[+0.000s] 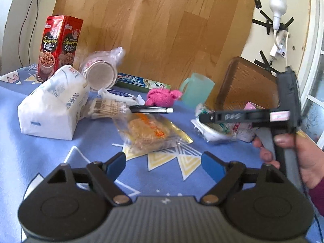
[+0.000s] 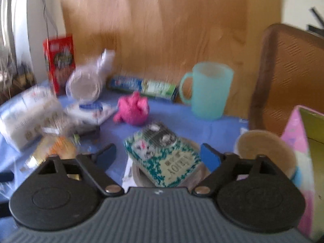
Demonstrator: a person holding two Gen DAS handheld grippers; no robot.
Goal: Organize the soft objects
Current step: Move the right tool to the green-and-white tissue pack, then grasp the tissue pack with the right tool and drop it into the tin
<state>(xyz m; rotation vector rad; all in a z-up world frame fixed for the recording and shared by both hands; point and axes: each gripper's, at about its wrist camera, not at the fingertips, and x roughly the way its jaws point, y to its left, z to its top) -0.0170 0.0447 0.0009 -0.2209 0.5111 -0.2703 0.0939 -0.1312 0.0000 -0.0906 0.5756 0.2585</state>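
Mug (image 2: pixel 207 90) upright on blue cloth (image 2: pixel 166 119), inside too blurred to read. Jar (image 1: pixel 100 75) on side in clear bag. We see pink toy (image 2: pixel 132 108) loose on cloth, left of mug. Left gripper (image 1: pixel 163 163) open, empty. Right gripper (image 2: pixel 158 155) open over patterned packet (image 2: pixel 162 162), pads apart from it.

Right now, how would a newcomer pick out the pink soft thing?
Start at the wooden board leaning behind the blue tablecloth. In front of it a toothpaste box lies beside a pale green mug. The fuzzy pink bundle sits between them, the only fluffy pink item.
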